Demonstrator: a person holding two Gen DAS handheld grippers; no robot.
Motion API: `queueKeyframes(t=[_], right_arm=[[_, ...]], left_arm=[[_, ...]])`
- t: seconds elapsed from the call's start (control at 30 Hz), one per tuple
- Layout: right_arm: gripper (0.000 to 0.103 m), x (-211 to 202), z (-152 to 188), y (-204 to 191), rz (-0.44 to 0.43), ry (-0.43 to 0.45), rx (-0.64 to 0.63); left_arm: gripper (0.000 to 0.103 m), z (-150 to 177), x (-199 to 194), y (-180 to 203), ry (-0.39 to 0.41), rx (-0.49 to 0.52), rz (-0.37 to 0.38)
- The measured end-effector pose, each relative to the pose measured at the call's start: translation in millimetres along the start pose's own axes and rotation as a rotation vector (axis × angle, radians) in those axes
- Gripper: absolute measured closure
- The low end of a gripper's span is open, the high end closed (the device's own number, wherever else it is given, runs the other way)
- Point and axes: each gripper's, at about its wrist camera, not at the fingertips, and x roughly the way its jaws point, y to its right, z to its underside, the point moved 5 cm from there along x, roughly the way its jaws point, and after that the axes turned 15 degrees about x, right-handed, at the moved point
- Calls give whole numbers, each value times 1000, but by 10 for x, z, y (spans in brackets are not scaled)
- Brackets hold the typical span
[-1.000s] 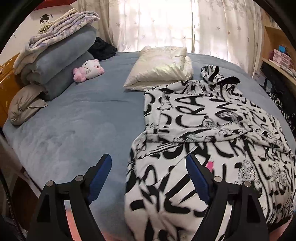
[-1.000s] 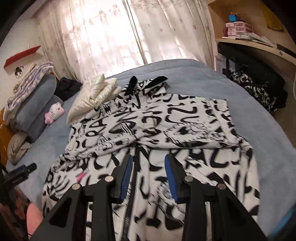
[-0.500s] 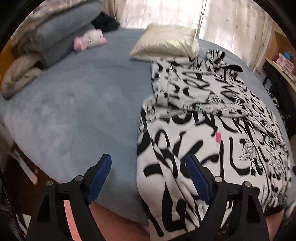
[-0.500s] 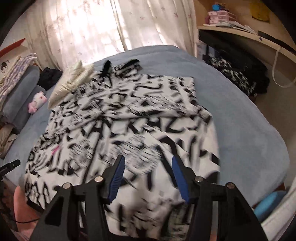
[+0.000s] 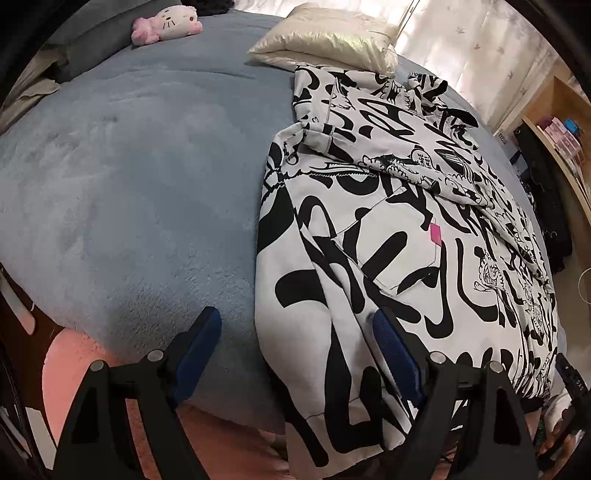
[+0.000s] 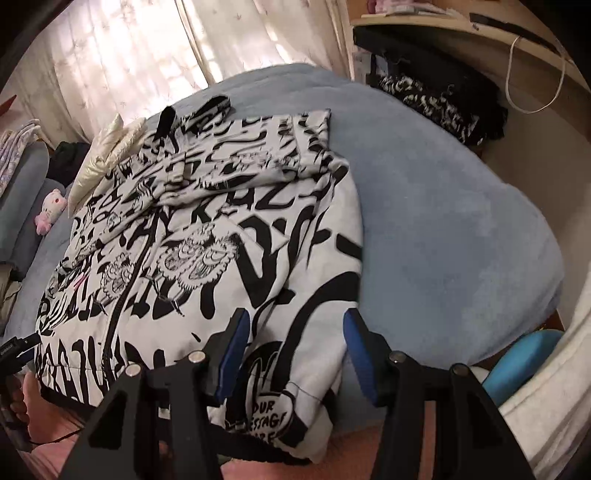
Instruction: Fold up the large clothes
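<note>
Black-and-white printed hoodie (image 5: 399, 236) spread flat on blue bed (image 5: 140, 177), sleeves folded across chest, hem hanging over near edge of bed, hood toward curtains. Small pink tag (image 5: 436, 233) on front pocket of hoodie. Cream pillow (image 5: 328, 40) touching hood end of hoodie; pink-and-white plush toy (image 5: 166, 20) well apart, near far left corner of bed. Left gripper (image 5: 295, 336) spread wide, nothing clamped: left pad over bare blanket, right pad over hoodie near its left hem edge, contact with fabric not determinable. Right gripper (image 6: 293, 349) partly spread above right hem corner of hoodie (image 6: 229, 236), jaws having just been opening; fabric visible between pads, no pad pressing on it. Black zip line running down centre of hoodie in right wrist view. Dark pile of clothes (image 6: 439, 99) beside bed under wooden shelf (image 6: 461, 40), with white cord (image 6: 535, 107) hanging from shelf. Light blue object (image 6: 524, 354) on floor at right of bed, kind not determinable
</note>
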Motion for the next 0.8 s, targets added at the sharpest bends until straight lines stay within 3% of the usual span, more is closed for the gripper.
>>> queueKeyframes(t=[0.13,0.37,0.47,0.6,0.8], right_arm=[[50,33,29,140,13,-50,46],[48,96,126,169,-64,-110,48],[48,188,173,81,-138,-151,14],[48,252,186,4,-240,-192,7],[50,300,152,32,-386,-221,73]], left_arm=[[20,-3,4,-35,-7,-5,-1],[20,72,-23,-57,-10,10,9],[18,91,-24,-72,-10,8,23],[9,83,22,-64,-16,3,61],[1,55,162,-18,-7,-8,88]])
